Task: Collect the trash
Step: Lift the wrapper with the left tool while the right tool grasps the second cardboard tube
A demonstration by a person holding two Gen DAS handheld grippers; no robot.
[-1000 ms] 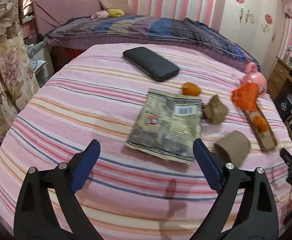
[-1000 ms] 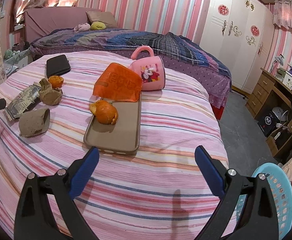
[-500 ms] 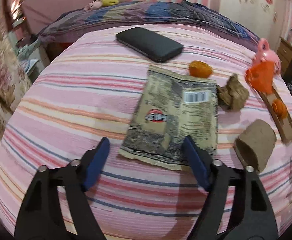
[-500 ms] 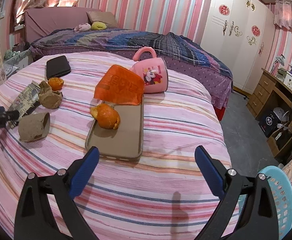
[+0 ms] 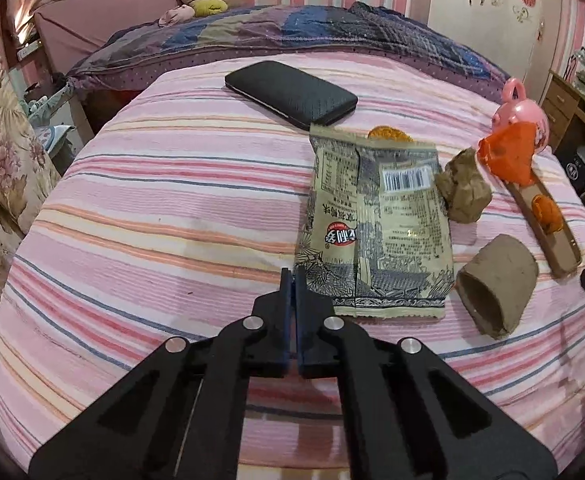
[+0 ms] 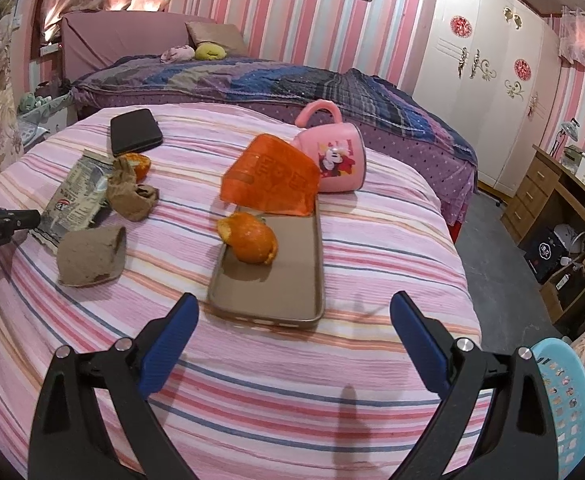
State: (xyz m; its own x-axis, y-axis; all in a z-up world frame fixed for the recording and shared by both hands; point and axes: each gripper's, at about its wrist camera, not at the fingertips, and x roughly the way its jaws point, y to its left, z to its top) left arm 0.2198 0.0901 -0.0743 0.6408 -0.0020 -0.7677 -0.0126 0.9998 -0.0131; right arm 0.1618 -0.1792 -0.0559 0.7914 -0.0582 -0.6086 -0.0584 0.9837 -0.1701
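A flat printed snack wrapper (image 5: 376, 224) lies on the striped bed; it also shows in the right wrist view (image 6: 77, 196). My left gripper (image 5: 293, 276) is shut at the wrapper's near left corner, and whether it pinches the edge I cannot tell. Beside the wrapper lie a crumpled brown paper (image 5: 463, 192), a brown paper cup on its side (image 5: 496, 286) and an orange peel (image 5: 387, 135). My right gripper (image 6: 294, 320) is open and empty, above the bed in front of a tan tray (image 6: 280, 276) holding an orange peel (image 6: 250, 238) and an orange wrapper (image 6: 270, 182).
A black case (image 5: 292, 94) lies at the far side of the bed. A pink mug (image 6: 336, 158) lies tipped behind the tray. A light blue basket (image 6: 564, 404) stands on the floor at the right. A wooden desk (image 6: 560, 188) is further right.
My left gripper has closed from wide open to shut and moved to the wrapper's near left corner. My right gripper has stayed open and moved slightly toward the tray.
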